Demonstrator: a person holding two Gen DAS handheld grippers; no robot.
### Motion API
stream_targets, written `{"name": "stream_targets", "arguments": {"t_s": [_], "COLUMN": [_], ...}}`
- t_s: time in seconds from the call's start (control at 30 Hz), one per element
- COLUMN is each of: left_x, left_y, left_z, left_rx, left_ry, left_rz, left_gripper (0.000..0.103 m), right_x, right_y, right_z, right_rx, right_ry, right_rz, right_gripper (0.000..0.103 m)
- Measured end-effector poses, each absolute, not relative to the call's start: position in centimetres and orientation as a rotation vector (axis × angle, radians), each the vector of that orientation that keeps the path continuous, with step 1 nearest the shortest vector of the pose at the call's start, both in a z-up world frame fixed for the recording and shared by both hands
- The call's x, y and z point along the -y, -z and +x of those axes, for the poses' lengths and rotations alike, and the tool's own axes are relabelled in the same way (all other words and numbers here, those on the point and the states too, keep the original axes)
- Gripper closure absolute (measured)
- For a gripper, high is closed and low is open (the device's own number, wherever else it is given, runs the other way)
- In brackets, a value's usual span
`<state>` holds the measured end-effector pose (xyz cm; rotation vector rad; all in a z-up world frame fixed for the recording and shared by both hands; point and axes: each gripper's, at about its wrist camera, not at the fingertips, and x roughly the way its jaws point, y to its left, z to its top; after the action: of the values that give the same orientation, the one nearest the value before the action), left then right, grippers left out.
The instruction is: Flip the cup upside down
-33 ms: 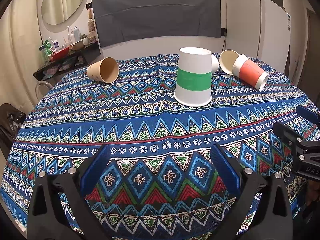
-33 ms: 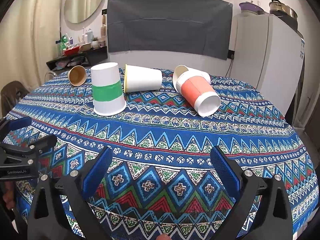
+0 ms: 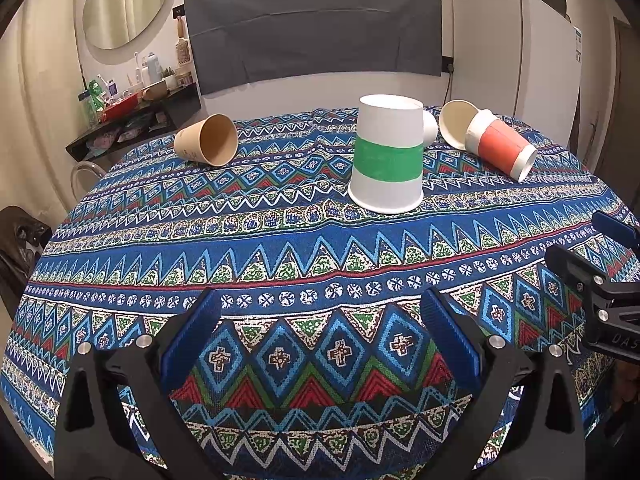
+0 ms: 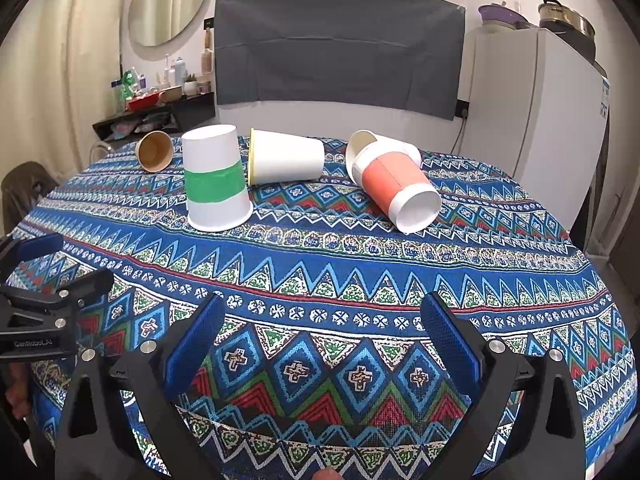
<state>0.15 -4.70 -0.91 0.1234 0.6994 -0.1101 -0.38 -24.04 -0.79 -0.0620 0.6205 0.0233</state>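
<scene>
A white cup with a green band (image 3: pixel 387 160) (image 4: pixel 215 179) stands upside down on the patterned tablecloth. A brown cup (image 3: pixel 208 140) (image 4: pixel 155 151), a plain white cup (image 4: pixel 286 157) and a white cup with an orange band (image 3: pixel 500 146) (image 4: pixel 394 182) lie on their sides. A further white cup (image 3: pixel 454 123) lies behind the orange one. My left gripper (image 3: pixel 320 312) is open and empty, near the table's front. My right gripper (image 4: pixel 320 316) is open and empty too, well short of the cups.
The round table's cloth (image 3: pixel 280 240) falls away at the edges. A white fridge (image 4: pixel 540 100) stands at the back right. A dark shelf with bottles (image 3: pixel 132 108) stands at the back left. The right gripper shows in the left wrist view (image 3: pixel 600 280).
</scene>
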Motion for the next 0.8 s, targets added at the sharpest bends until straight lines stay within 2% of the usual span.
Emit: {"name": "stream_targets", "arguments": {"t_s": [0.8], "left_x": [4.67], "left_y": [1.12], "left_z": [0.55], "left_rx": [-0.723], "left_ry": [0.111], "left_rz": [0.111], "left_gripper": [0.006], "right_x": [23.71], "right_y": [0.72], "right_z": [-0.49], "right_rx": [-0.621], "right_ry": [-0.019], "right_rz": [-0.081], "right_gripper": [0.009]}}
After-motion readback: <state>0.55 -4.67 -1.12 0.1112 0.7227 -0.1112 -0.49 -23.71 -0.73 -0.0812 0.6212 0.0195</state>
